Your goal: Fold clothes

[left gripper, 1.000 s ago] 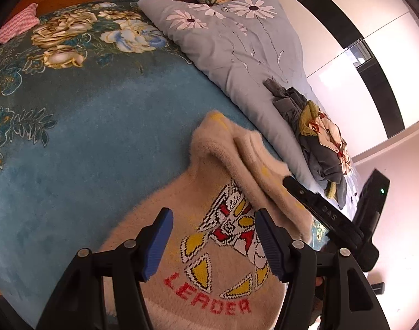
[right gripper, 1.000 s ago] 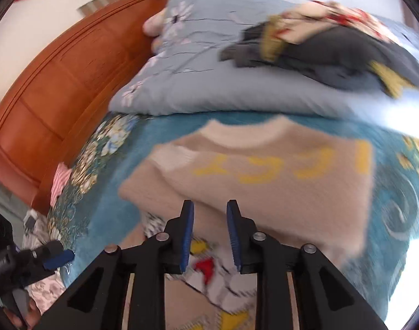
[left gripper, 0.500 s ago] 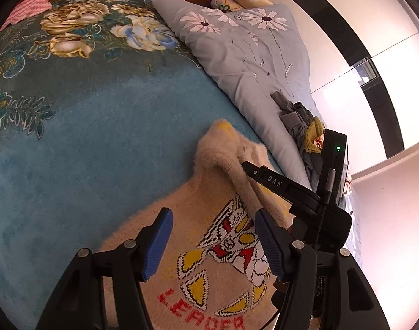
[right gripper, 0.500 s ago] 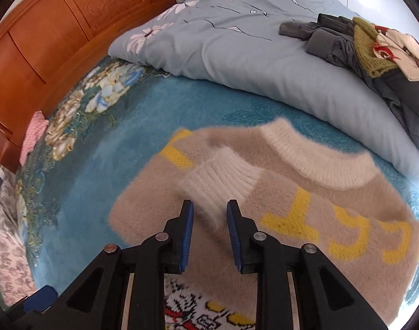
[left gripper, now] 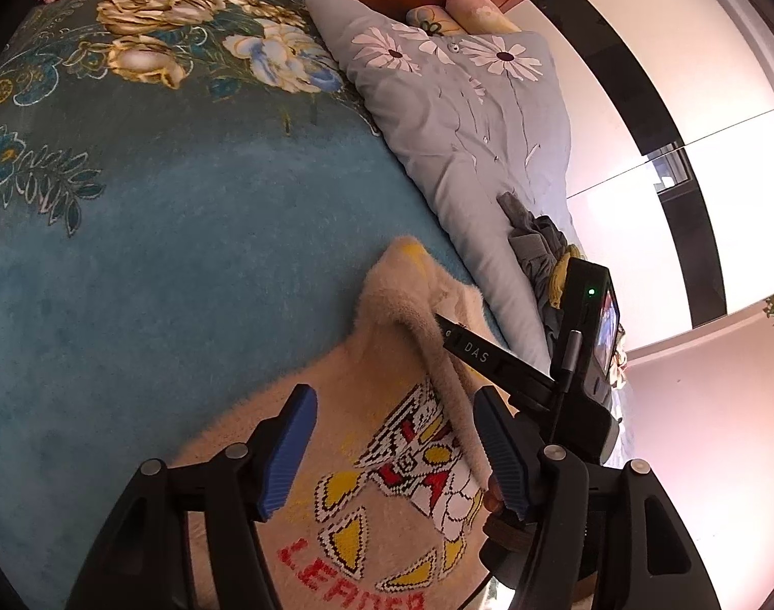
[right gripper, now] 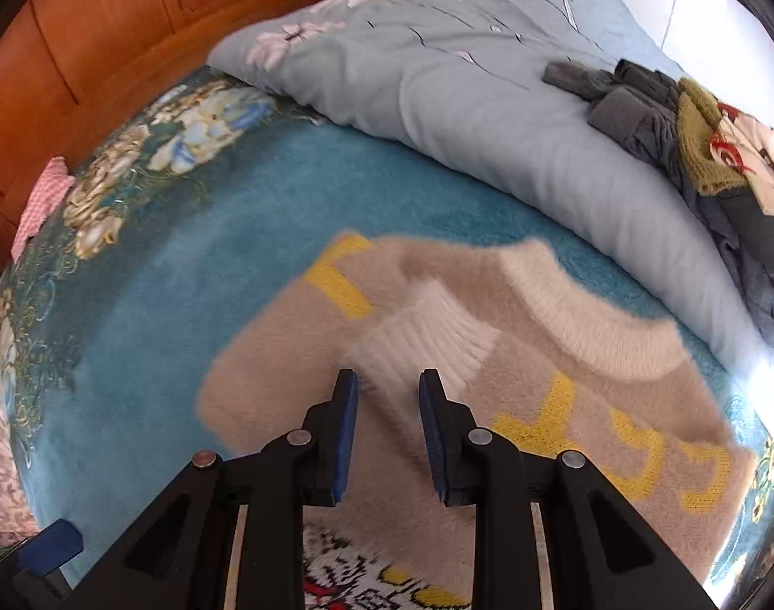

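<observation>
Swinging across the beige sweater [right gripper: 564, 356], my right gripper [right gripper: 388, 381] now hangs over its folded-in white cuff [right gripper: 427, 340], jaws narrow and empty. My left gripper [left gripper: 392, 437], jaws wide, hovers above the robot print. Lying on the teal bed blanket [left gripper: 158, 264], the fuzzy sleeve could slide open if I snag the cuff.
</observation>
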Demonstrator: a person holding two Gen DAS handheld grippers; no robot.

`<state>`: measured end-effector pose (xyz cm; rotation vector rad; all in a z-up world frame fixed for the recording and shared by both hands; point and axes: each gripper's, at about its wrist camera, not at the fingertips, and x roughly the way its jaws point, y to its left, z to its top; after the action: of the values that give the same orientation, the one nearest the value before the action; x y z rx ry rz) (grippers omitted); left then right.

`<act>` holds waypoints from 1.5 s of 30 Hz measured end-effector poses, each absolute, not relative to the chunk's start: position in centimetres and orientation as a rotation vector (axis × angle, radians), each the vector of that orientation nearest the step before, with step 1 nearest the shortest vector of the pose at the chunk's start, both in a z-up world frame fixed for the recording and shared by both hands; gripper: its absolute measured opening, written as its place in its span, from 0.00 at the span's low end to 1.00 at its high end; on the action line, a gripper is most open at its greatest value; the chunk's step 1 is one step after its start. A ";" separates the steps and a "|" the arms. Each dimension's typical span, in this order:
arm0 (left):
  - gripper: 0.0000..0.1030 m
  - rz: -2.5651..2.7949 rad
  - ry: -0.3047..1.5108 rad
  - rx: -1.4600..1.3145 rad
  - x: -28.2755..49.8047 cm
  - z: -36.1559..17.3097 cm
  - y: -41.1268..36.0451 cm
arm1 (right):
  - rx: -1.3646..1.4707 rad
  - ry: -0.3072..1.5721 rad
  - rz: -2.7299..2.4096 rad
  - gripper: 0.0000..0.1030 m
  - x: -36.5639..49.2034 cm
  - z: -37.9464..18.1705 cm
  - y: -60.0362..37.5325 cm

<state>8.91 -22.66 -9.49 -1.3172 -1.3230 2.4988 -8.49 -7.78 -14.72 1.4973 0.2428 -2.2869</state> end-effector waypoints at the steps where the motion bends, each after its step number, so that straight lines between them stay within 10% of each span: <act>1: 0.66 2.495 -1.332 -1.313 8.9 -9.5 -22.8 | 1.511 0.237 -2.288 0.29 -8.7 -15.1 -7.6; 6: 0.67 2.477 -1.373 -1.297 8.8 -9.8 -23.2 | 1.509 0.324 -2.359 0.31 -8.8 -15.2 -7.3; 10: 0.67 2.463 -1.399 -1.284 8.9 -10.0 -23.5 | 1.557 0.124 -2.389 0.12 -9.9 -14.9 -5.0; 18: 0.67 2.440 -1.441 -1.266 9.0 -10.2 -23.9 | 1.420 -0.345 -2.281 0.10 -10.3 -10.7 -2.5; 26: 0.69 2.438 -1.520 -1.260 9.6 -10.5 -24.8 | 1.495 -0.289 -2.152 0.11 -9.1 -12.1 -8.0; 39: 0.79 1.817 -2.034 -1.197 11.3 -16.0 -30.3 | 1.332 -0.322 -2.120 0.49 -1.5 -6.4 1.1; 45: 0.79 2.090 -1.576 -1.529 10.7 -15.3 -33.9 | 1.494 -0.504 -2.220 0.49 6.6 -10.1 13.8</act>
<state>10.69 -33.85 -15.27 -1.5295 -1.5757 2.0902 6.65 13.75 -10.06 1.4935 -0.5043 -2.2203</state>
